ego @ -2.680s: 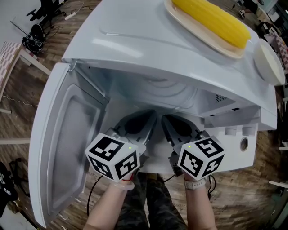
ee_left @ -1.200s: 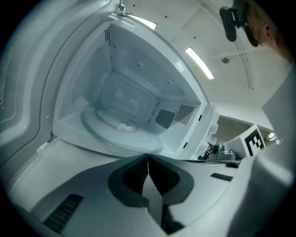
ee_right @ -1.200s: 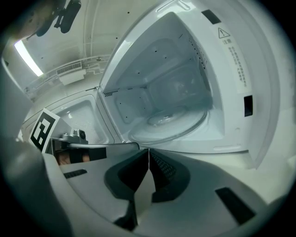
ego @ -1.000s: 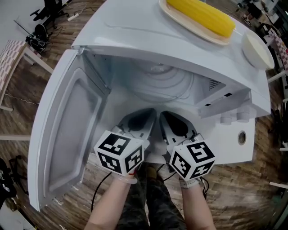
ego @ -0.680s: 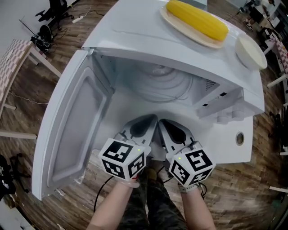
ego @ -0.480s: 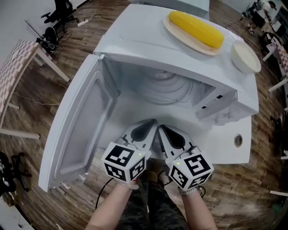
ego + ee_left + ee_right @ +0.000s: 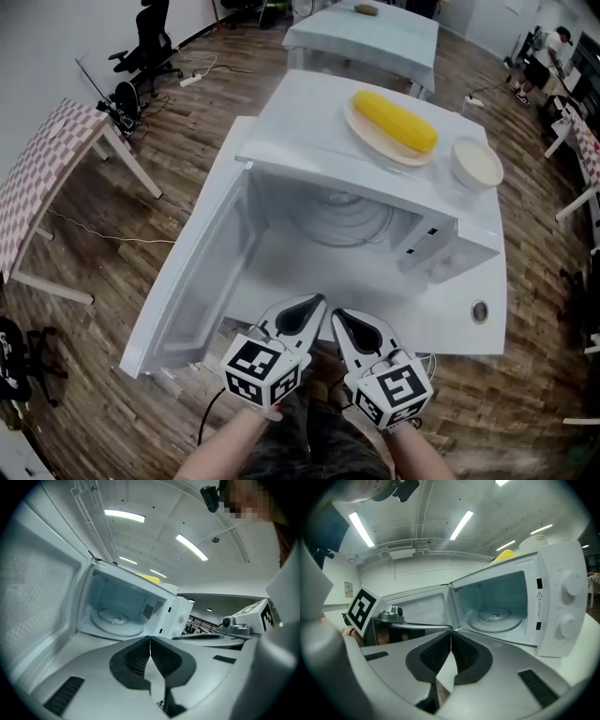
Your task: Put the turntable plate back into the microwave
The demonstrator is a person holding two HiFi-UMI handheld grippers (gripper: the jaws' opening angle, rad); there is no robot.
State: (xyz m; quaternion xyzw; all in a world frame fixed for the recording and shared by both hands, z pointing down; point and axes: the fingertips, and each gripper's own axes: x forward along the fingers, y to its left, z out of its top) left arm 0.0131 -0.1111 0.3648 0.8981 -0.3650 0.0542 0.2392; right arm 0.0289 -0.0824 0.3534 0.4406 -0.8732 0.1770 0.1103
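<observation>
turntable plate (image 7: 117, 619) lies inside the microwave (image 7: 300, 131), ahead of left gripper (image 7: 150, 640) and right gripper (image 7: 451, 634); jaws together, empty.

Open lab or office hall: wood floor (image 7: 141, 234), white tables (image 7: 361, 28), office chair (image 7: 150, 37), ceiling strip lights (image 7: 124, 515).

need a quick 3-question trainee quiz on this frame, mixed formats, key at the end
1. True or false: the turntable plate lies inside the microwave.
2. Multiple choice: what lies on top of the microwave next to the white bowl? A) a corn cob B) a mug C) a sponge
3. Fill in: the jaws of the left gripper and the right gripper are both ____, with nothing between them.

Key: 1 true; 2 A; 3 shut.
</observation>
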